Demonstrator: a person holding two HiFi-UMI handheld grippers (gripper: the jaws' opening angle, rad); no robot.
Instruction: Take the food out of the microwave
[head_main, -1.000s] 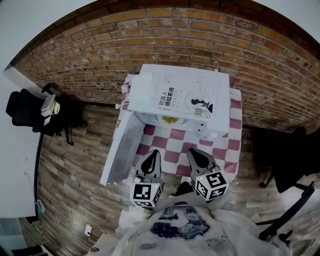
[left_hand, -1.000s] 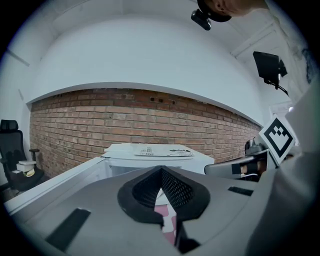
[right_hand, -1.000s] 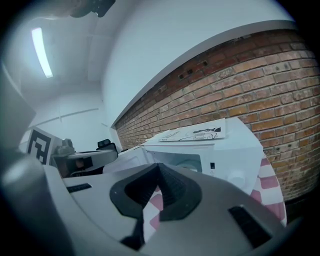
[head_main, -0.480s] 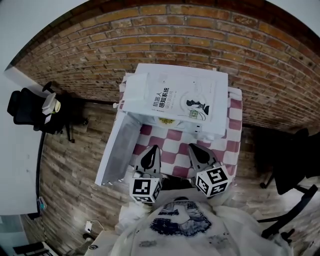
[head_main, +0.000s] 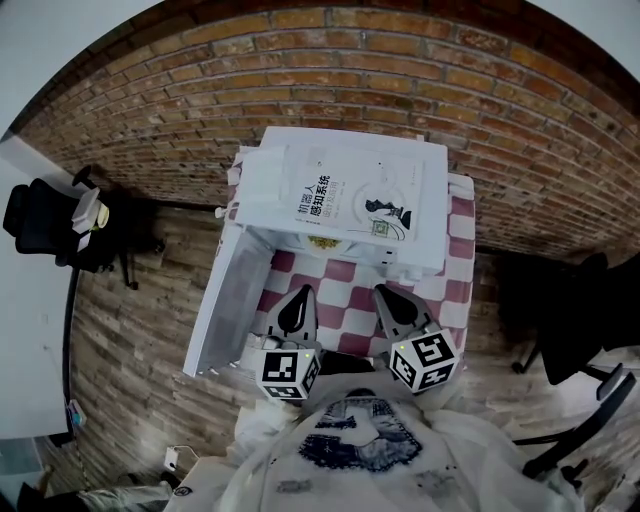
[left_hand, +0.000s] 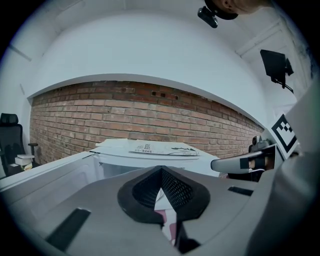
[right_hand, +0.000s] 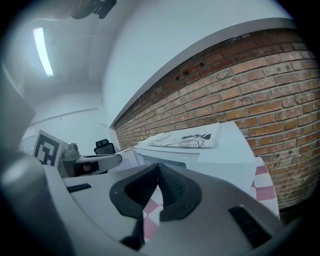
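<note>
A white microwave stands on a table with a red-and-white checked cloth before a brick wall, its door swung wide to the left and a book lying flat on top. Only a yellowish sliver of the food shows inside the open front, just under the top edge. The left gripper and the right gripper hover side by side over the cloth, short of the opening, pointing at it. Each has its jaws pressed together with nothing between them.
</note>
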